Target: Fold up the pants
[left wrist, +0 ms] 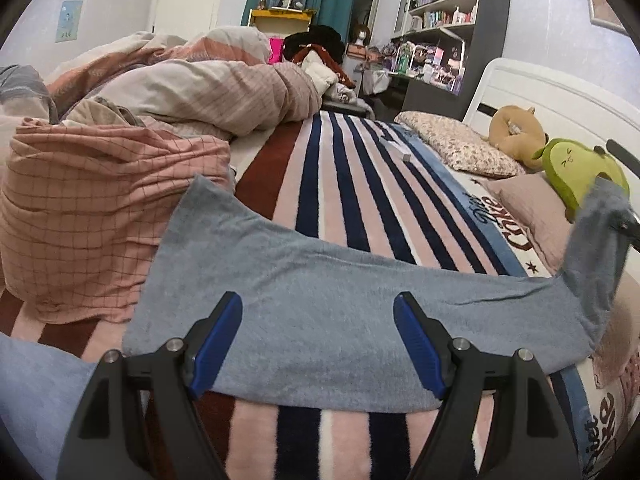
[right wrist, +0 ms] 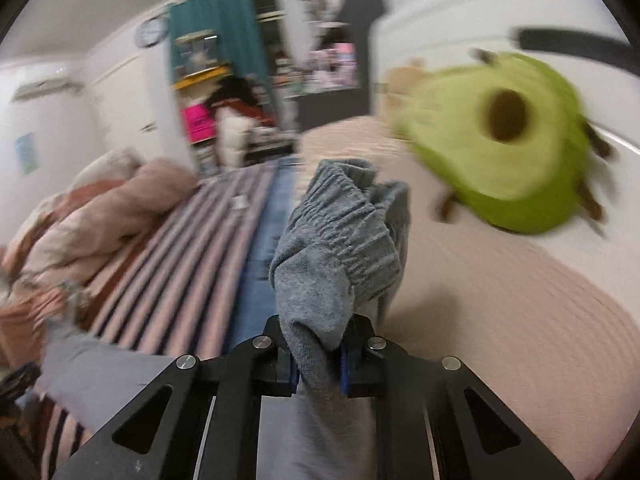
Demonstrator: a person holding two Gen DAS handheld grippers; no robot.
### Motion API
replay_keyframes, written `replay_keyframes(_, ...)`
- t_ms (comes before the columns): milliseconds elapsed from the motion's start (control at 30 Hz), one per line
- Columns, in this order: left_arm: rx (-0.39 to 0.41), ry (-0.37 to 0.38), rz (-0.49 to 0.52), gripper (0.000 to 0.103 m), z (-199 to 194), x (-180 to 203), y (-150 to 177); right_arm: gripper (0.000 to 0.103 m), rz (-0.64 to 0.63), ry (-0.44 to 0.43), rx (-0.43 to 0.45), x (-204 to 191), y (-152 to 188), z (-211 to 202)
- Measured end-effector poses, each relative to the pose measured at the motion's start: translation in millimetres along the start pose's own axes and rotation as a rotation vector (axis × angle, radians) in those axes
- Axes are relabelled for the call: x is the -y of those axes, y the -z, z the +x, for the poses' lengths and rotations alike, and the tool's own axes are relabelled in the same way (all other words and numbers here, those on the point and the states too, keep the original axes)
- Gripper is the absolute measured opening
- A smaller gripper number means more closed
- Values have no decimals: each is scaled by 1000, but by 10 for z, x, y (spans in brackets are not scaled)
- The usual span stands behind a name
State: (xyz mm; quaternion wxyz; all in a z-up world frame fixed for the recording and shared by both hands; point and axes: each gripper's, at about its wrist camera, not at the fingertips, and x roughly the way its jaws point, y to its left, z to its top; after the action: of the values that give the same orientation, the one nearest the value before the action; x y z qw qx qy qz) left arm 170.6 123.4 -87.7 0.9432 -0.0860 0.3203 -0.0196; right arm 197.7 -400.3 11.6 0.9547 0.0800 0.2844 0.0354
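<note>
Fold's first pass: right gripper (right wrist: pixel 318 364) is clamped on the waistband end of the grey pants (left wrist: pixel 340 312), lifted at 3 o'clock over the striped blanket (left wrist: pixel 348 184), left gripper (left wrist: pixel 318 340) released above mid-leg; next, carry waistband toward 9 o'clock.

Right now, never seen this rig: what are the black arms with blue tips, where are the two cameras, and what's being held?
No robot: a person carries a hand-held gripper in each hand, each with a fisheye camera looking along its fingers. The left view shows the left hand-held gripper open above grey pants spread on a striped blanket. The right view shows the right hand-held gripper shut on the pants' elastic waistband, lifted off the bed. A green avocado plush lies by the pillows.
</note>
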Motion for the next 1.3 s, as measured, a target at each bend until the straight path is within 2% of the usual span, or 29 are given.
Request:
replay_keyframes(133, 10, 26, -10, 75, -21, -71, 0, 8, -104, -151, -32, -756, 84, 268)
replay_keyframes(233, 10, 40, -7, 75, -21, -77, 16, 8, -201, -262, -93, -1313, 357, 508)
replay_keyframes(300, 6, 41, 3, 75, -17, -70, 29, 8, -271, -323, -167, -1636, 640, 684)
replay_keyframes(433, -7, 59, 19, 75, 0, -26, 58, 8, -415, -361, -342, -1967, 1251, 964)
replay_keyframes(467, -10, 61, 23, 75, 11, -4, 61, 9, -424, -376, -374, -1953, 1366, 995)
replay_keyframes(567, -27, 73, 50, 75, 68, 106, 67, 12, -431, -409, -395, -1878, 1533, 985)
replay_keyframes(600, -32, 78, 59, 75, 84, 148, 68, 15, -425, -418, -391, -1854, 1537, 972)
replay_keyframes(633, -39, 88, 69, 75, 106, 205, 65, 25, -414, -430, -386, -1836, 1546, 949)
replay_keyframes(733, -61, 132, 87, 78, 172, 389, 66, 40, -373, -533, -369, -1771, 1463, 863)
replay_keyframes(867, -106, 207, 127, 79, 302, 759, 83, 45, -320, -591, -301, -1627, 1374, 761)
replay_keyframes(933, -134, 258, 135, 80, 391, 950, 89, 53, -261, -633, -291, -1476, 1313, 749)
replay_keyframes(1067, -164, 321, 143, 80, 601, 1304, 89, 54, -235, -587, -250, -1179, 1245, 729)
replay_keyframes(1167, -184, 348, 130, 80, 755, 1465, 88, 55, -167, -564, -252, -988, 1184, 755)
replay_keyframes(1267, -211, 331, 111, 80, 921, 1549, 136, 55, -154, -554, -247, -926, 1155, 760)
replay_keyframes(1300, -218, 323, 104, 73, 958, 1547, 158, 55, -151, -545, -247, -913, 1153, 768)
